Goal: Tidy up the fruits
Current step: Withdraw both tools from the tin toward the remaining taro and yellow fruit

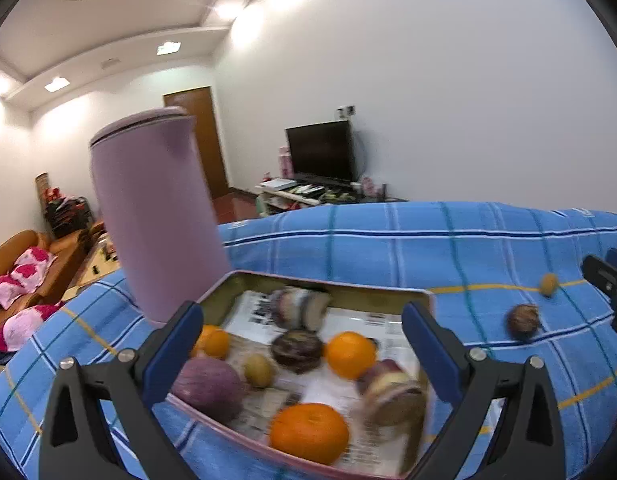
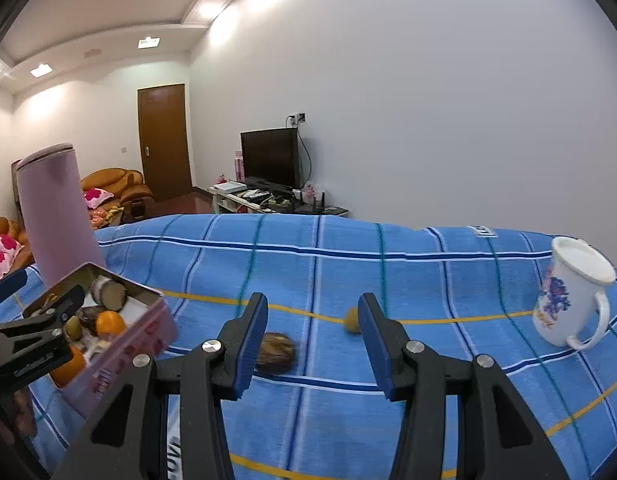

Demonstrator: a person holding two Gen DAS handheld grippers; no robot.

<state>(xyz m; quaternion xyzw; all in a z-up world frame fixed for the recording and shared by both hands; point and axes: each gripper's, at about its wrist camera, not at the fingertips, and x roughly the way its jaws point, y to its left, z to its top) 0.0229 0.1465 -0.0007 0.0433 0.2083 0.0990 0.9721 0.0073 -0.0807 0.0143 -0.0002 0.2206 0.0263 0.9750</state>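
The left gripper [image 1: 302, 354] stood spread wide, its blue pads on either side of the near part of a pink tin tray [image 1: 332, 286] without pressing anything. Inside, on printed paper, lay three oranges [image 1: 309, 433], a purple round fruit [image 1: 209, 387], a small green-brown fruit [image 1: 259, 369] and dark passion fruits [image 1: 297, 350]. The right gripper [image 2: 312, 340] hung partly open and empty above the blue checked cloth [image 2: 428, 392]. Just beyond its left finger a brown passion fruit [image 2: 277, 352] rested on the cloth; a small yellow fruit [image 2: 351, 320] sat beside the right finger. Farther back stood a lilac cylindrical container [image 2: 56, 212] behind the tray, and a white printed mug [image 2: 568, 304] to the right.
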